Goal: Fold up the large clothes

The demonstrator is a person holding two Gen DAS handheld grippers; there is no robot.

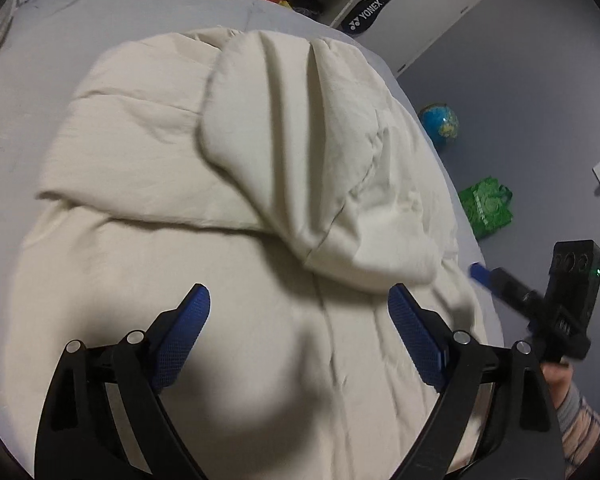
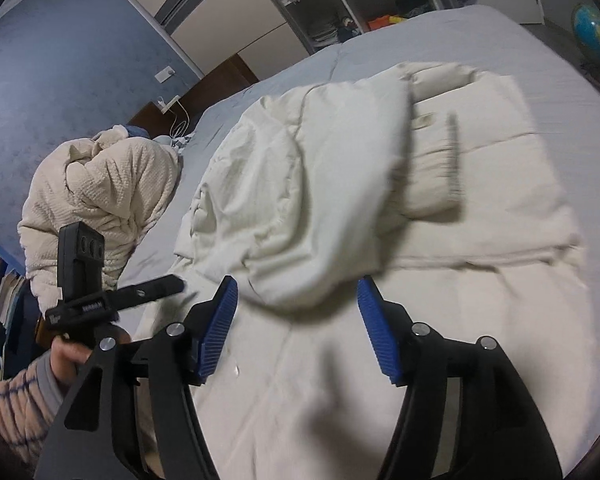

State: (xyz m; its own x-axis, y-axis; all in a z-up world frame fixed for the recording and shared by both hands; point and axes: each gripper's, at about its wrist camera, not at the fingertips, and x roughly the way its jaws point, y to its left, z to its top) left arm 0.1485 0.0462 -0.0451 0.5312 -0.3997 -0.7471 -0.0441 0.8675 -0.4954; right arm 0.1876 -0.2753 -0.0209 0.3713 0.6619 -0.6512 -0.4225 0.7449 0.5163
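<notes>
Left gripper (image 1: 300,300): jaws wide apart, nothing between the blue pads, held above the near part of the cream coat.
Right gripper (image 2: 296,296): jaws apart and empty, the folded hood edge lying just beyond its fingertips and not touching them.
Cream coat (image 1: 228,184): large padded garment spread flat on the bed, filling most of it; a sleeve (image 1: 140,132) lies folded across its middle and the hood (image 1: 300,140) is laid back over that.
Coat relative to grippers: under and ahead of both, touching neither.
Person: a hand and striped sleeve (image 2: 16,396) hold the left tool, seen to the side of the coat's near edge in the right wrist view.
Bed (image 1: 16,128): grey sheet, bare strip around the coat.
Quilted bundle (image 2: 100,200): pale textured heap on the bed beside the coat, well apart from the grippers.
Green bag (image 1: 486,206): on the floor beside the bed, level with the coat's middle.
Globe (image 1: 440,122): on the floor farther along from the coat.
Racket bag (image 1: 366,16): black, beyond the coat's far end, reads "YONEX".
Shelves (image 2: 324,4): open, behind the bed, holding clutter too small to tell.
</notes>
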